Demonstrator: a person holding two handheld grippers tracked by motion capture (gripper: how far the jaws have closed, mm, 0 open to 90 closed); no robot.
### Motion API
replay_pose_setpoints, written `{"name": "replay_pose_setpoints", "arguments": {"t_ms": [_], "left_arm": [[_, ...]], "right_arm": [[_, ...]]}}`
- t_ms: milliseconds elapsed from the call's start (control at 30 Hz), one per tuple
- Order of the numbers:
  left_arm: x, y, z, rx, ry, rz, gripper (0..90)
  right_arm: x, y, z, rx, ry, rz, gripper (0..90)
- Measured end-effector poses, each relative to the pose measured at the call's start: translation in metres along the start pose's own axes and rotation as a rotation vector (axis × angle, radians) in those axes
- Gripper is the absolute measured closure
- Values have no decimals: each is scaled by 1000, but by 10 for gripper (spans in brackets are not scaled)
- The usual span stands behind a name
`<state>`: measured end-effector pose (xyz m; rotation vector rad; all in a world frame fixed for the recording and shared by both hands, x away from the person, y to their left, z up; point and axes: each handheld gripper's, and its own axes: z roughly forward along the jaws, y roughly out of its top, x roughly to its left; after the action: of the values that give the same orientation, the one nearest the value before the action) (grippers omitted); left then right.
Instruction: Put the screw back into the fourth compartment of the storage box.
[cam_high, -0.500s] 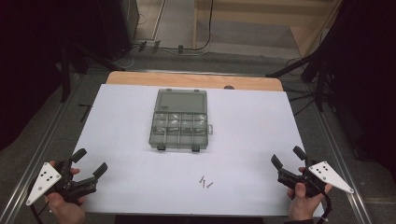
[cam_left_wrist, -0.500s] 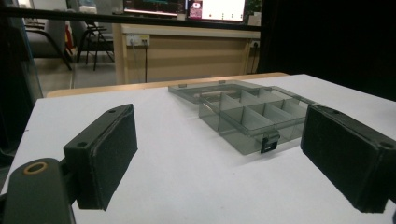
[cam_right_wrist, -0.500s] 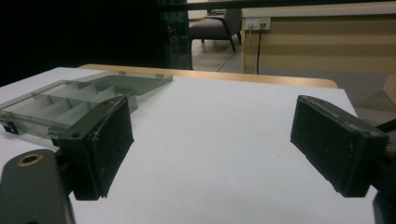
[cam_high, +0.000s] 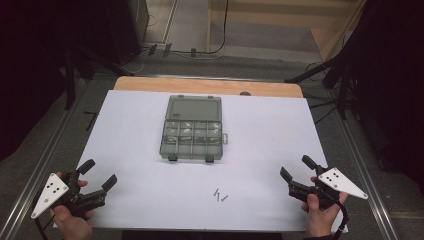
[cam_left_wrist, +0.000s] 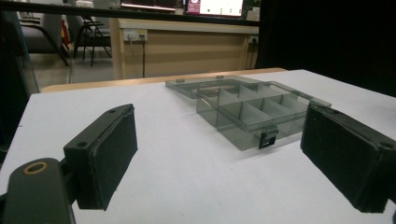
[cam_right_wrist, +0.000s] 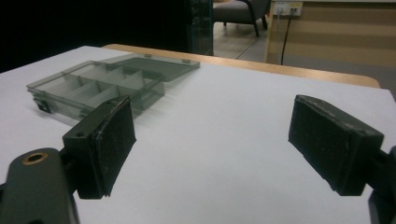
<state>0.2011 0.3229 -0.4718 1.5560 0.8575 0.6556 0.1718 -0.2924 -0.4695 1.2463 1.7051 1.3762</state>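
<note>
Two grippers gape over a white table (cam_high: 125, 125).
Left gripper (cam_high: 97, 174) at 8 o'clock, right gripper (cam_high: 297, 167) at 4, both released; open compartment box (cam_high: 193, 129) centre.

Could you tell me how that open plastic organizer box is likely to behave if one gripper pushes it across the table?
The organizer box looks thin, clear and empty, so it is probably light and slides easily on the smooth white table. Its lid lies open flat behind it, so an off-centre push might swing it round.

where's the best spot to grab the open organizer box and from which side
Probably the organizer box by its near front wall beside a latch tab, one jaw inside a compartment, one outside. Come from the person's side: the open lid lies flat behind, and the wall is thin and upright.
</note>
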Motion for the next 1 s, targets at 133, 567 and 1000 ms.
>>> {"name": "replay_pose_setpoints", "arguments": {"t_ms": [133,567,1000], "left_arm": [[0,0,1,3,2,0,109],[-2,-1,1,6,2,-2,110],[-2,-1,2,7,4,-5,109]], "right_arm": [[10,7,5,7,31,-14,158],[41,23,25,84,148,-70,175],[66,30,50,218,271,-146,210]]}}
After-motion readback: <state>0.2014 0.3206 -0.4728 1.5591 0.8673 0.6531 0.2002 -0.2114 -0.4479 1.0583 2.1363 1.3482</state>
